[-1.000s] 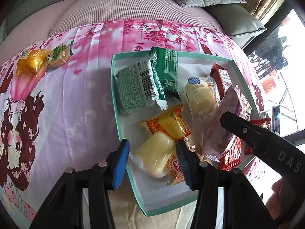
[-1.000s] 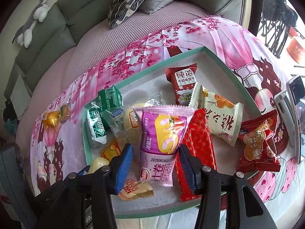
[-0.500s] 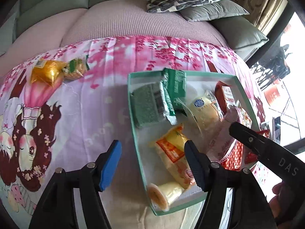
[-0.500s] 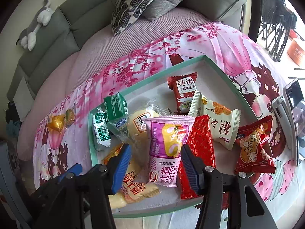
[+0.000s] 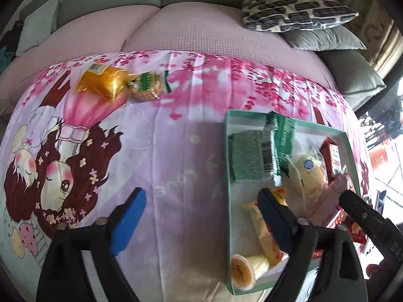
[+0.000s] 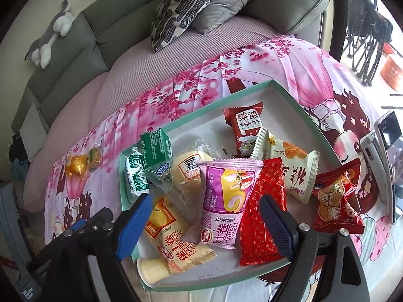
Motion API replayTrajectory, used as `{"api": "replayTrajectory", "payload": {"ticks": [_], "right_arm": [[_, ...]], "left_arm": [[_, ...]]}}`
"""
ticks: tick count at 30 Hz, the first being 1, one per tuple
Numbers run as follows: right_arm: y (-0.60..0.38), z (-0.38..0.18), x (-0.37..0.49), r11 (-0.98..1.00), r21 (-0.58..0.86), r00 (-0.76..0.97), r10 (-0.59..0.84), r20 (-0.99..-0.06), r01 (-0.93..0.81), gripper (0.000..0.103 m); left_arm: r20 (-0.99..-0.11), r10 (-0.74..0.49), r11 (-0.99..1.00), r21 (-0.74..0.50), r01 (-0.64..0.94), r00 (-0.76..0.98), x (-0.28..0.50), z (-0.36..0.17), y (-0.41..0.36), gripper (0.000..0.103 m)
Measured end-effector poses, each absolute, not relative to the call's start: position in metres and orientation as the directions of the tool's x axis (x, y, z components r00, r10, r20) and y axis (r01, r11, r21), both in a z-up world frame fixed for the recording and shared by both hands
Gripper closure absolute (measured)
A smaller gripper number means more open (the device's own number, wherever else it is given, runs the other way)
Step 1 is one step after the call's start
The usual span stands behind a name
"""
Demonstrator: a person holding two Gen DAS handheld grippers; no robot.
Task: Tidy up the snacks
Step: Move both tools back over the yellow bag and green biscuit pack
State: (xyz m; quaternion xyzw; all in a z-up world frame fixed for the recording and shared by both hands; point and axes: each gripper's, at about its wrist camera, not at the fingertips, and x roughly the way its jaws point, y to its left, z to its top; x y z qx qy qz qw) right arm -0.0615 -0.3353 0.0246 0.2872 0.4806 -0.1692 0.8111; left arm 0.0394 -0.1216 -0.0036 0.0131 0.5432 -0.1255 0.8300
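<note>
**Both fingers spread, two snacks left outside the tray**

I read the pink packet (image 6: 224,201) lying in the teal tray (image 6: 297,100) as light, crinkly and slippery, soft inside; I would take such packets across the middle, not by the sealed ends. My right gripper (image 6: 205,226) has just been opening, fingers spread either side of that packet without pressing it. My left gripper (image 5: 201,216) has also just opened, empty, straddling the tray's left wall. In the tray I count about ten packets. On the pink cloth at far left lie two more: a gold packet (image 5: 103,84) and a green-wrapped biscuit (image 5: 148,88), touching. One red packet (image 6: 337,198) overhangs the right rim.
</note>
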Motion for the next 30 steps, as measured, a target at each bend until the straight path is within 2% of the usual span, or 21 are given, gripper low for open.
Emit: {"api": "replayTrajectory", "payload": {"ticks": [5,9,19,30], "right_arm": [[-0.335,0.024,-0.061,0.784,0.3,0.484,0.0,-0.875,0.543,0.002],[-0.334,0.025,-0.061,0.79,0.3,0.491,-0.001,-0.871,0.534,0.0],[-0.312,0.043,-0.055,0.854,0.25,0.533,-0.038,-0.845,0.456,0.0],[-0.276,0.047,-0.039,0.906,0.199,0.541,-0.039,-0.84,0.374,0.0]], "left_arm": [[-0.901,-0.151,0.982,-0.089,0.169,0.407,0.043,-0.003,-0.111,0.008],[-0.9,-0.128,0.988,-0.079,0.133,0.417,0.047,-0.003,-0.103,0.007],[-0.893,-0.106,0.993,-0.072,0.094,0.438,0.057,0.004,-0.083,0.007],[-0.887,-0.029,0.999,-0.005,0.053,0.462,0.07,0.01,-0.052,0.007]]}}
